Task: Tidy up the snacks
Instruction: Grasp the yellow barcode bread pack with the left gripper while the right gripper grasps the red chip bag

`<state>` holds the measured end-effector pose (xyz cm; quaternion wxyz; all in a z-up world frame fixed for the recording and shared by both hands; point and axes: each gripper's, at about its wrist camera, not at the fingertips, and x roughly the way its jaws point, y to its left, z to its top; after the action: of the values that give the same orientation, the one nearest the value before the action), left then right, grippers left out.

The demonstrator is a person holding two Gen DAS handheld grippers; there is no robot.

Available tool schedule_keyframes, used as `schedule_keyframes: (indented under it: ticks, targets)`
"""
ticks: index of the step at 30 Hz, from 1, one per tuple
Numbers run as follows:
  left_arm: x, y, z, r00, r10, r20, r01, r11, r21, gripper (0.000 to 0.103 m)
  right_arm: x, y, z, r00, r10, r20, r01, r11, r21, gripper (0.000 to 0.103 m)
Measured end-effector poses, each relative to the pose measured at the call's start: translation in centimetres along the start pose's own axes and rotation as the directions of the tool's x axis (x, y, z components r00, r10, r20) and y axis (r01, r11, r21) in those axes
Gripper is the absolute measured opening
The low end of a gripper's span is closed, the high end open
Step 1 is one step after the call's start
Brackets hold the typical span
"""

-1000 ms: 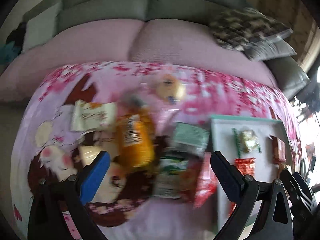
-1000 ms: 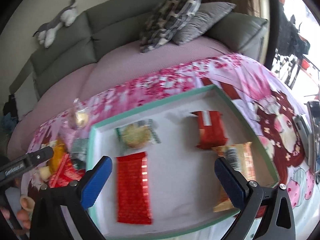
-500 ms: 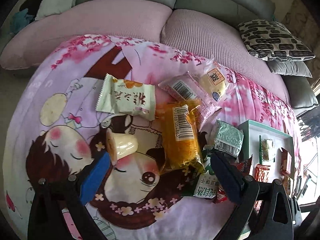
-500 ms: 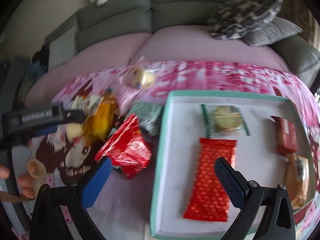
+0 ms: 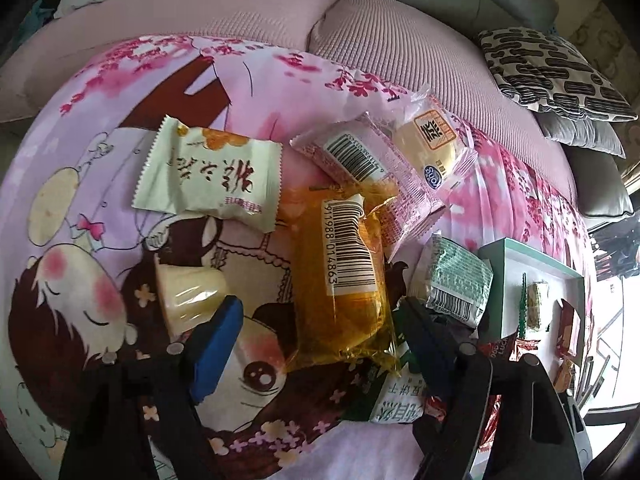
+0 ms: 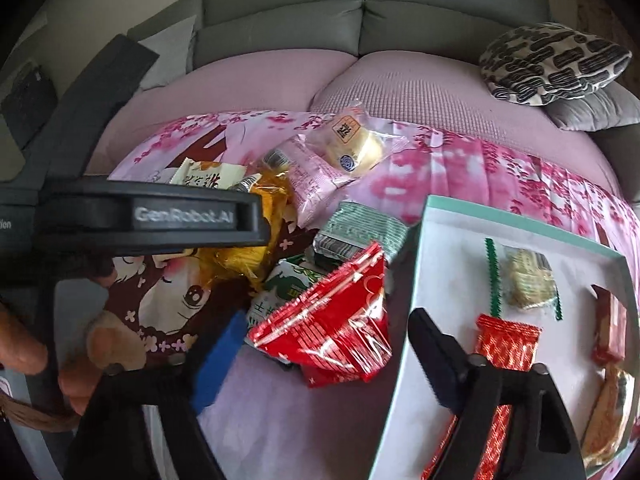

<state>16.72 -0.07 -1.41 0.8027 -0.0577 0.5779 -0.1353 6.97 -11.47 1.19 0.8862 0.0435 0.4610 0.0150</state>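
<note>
A pile of snacks lies on a pink cartoon-print cloth [image 5: 120,128]. In the left wrist view my left gripper [image 5: 320,338] hangs low over an orange packet [image 5: 340,280] that lies between its closing jaws; the pads are not touching it. A cream packet [image 5: 208,176], a jelly cup [image 5: 188,296] and a pink packet [image 5: 372,176] lie around it. In the right wrist view my right gripper [image 6: 326,346] straddles a red foil packet [image 6: 332,320], jaws closing, pads just clear of it. The teal-rimmed tray [image 6: 520,224] to the right holds several snacks.
A grey sofa [image 6: 360,12] with pink seat covers and patterned cushions [image 6: 552,64] runs behind the cloth. The left tool's black housing [image 6: 160,216] crosses the left of the right wrist view, with a person's fingers [image 6: 24,352] below it. A green-white packet [image 5: 456,284] lies by the tray.
Both grippers came down closer to the pile. The right one swung left from over the tray to the red packet. Both pairs of jaws stand narrower than before.
</note>
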Motion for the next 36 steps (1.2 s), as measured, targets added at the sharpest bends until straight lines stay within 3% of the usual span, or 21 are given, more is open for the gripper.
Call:
schedule_keyframes:
  ticks: [2, 3, 9, 15, 17, 36]
  targets:
    - [0.3, -0.1, 0.1, 1.000, -0.005, -0.001, 0.005, 1.000, 0.003, 0.074, 0.3, 0.0, 0.1, 1.000, 0.002, -0.010, -0.002, 1.000, -0.001, 0.065]
    - [0.4, -0.2, 0.1, 1.000, -0.006, -0.001, 0.006, 1.000, 0.002, 0.065, 0.5, 0.0, 0.1, 1.000, -0.004, -0.011, 0.004, 1.000, 0.001, 0.062]
    - [0.7, -0.6, 0.2, 1.000, -0.029, 0.009, 0.029, 1.000, -0.003, 0.046, 0.4, -0.7, 0.1, 1.000, 0.010, -0.003, -0.010, 1.000, 0.027, 0.060]
    - [0.1, -0.6, 0.2, 0.999, -0.017, 0.029, 0.017, 1.000, -0.006, 0.045, -0.7, -1.0, 0.2, 0.999, 0.024, 0.025, -0.025, 0.999, 0.039, 0.059]
    - [-0.5, -0.6, 0.2, 0.999, -0.018, 0.042, 0.018, 1.000, -0.006, 0.044, -1.1, -1.1, 0.4, 0.999, 0.035, 0.035, -0.037, 0.998, 0.042, 0.049]
    - [-6.7, -3.7, -0.2, 0.982, -0.021, 0.188, 0.006, 0.997, 0.078, 0.044, -6.4, -3.2, 1.0, 0.983, 0.083, 0.166, -0.101, 0.989, 0.107, 0.047]
